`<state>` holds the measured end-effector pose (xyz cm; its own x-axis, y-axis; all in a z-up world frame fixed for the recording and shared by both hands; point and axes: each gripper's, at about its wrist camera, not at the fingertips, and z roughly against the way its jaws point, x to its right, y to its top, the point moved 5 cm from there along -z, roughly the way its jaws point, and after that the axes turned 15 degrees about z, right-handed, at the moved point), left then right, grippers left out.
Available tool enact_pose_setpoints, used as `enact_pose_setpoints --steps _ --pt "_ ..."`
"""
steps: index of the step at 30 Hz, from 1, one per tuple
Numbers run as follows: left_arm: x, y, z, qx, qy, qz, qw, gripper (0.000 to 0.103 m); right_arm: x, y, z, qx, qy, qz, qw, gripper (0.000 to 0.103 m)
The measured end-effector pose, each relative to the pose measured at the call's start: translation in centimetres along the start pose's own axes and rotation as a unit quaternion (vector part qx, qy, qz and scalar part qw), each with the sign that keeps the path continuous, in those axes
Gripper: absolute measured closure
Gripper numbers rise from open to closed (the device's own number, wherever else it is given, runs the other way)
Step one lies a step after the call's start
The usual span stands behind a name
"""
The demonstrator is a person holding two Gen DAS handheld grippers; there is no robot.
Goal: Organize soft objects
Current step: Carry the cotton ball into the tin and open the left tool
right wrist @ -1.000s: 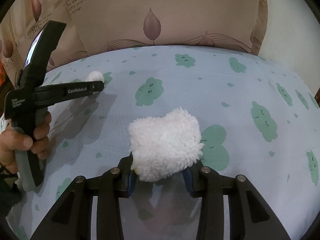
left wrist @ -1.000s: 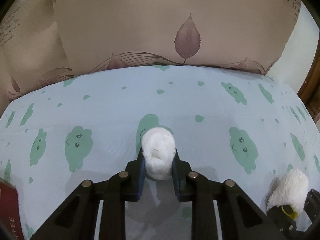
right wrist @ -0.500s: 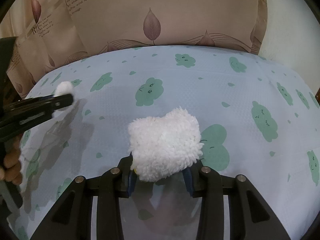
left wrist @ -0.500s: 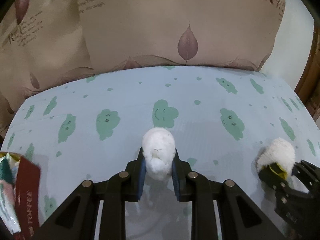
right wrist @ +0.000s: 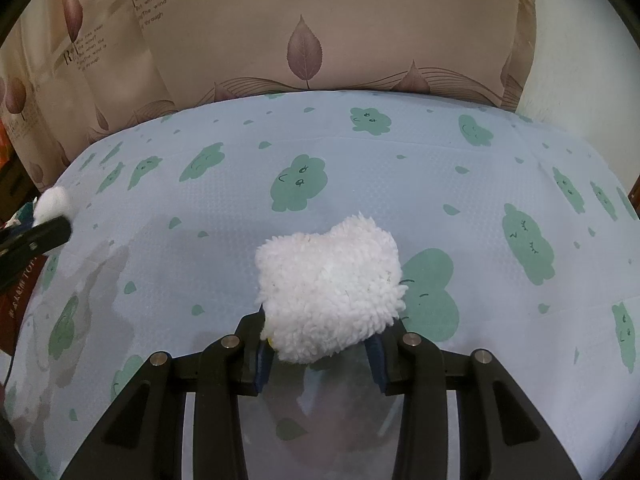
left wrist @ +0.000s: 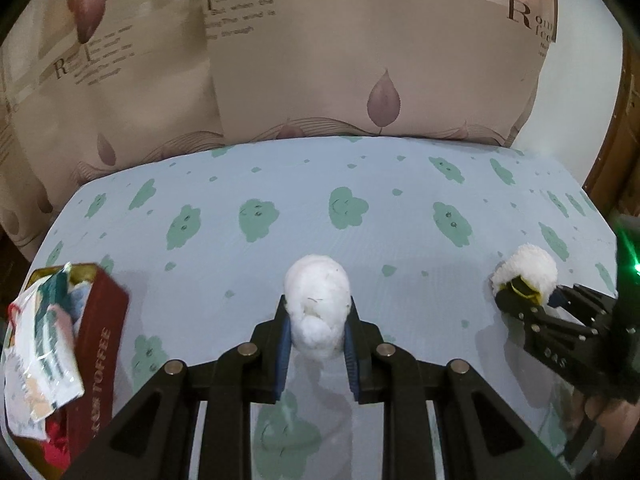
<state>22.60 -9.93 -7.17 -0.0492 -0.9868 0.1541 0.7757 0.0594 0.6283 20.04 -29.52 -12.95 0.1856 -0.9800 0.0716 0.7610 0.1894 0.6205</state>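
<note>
My left gripper [left wrist: 316,312] is shut on a smooth white cotton ball [left wrist: 317,304], held above the pale blue cloth [left wrist: 400,240]. From the right wrist view the same cotton ball [right wrist: 54,202] shows at the far left edge, pinched in the left gripper's dark tip. My right gripper [right wrist: 320,340] is shut on a fluffy white plush piece [right wrist: 328,288] with a bit of yellow underneath. In the left wrist view that plush piece [left wrist: 526,270] sits at the right, in the right gripper [left wrist: 524,294].
A dark red toffee tin [left wrist: 94,344] stands open at the lower left of the cloth, with plastic-wrapped packets [left wrist: 36,344] sticking out of it. A beige curtain [left wrist: 320,60] with leaf prints hangs behind the table. A hand [left wrist: 608,412] grips the right tool.
The left gripper has pulled back and to the left with the cotton ball, bringing the red tin into its view. The right gripper and its plush piece have stayed still.
</note>
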Motion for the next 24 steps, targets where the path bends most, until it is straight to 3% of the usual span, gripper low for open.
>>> enact_pose_setpoints --steps 24 --pt "-9.2 0.8 9.3 0.04 0.043 0.036 0.9976 0.08 -0.1 0.0 0.0 -0.002 -0.006 0.003 1.0 0.065"
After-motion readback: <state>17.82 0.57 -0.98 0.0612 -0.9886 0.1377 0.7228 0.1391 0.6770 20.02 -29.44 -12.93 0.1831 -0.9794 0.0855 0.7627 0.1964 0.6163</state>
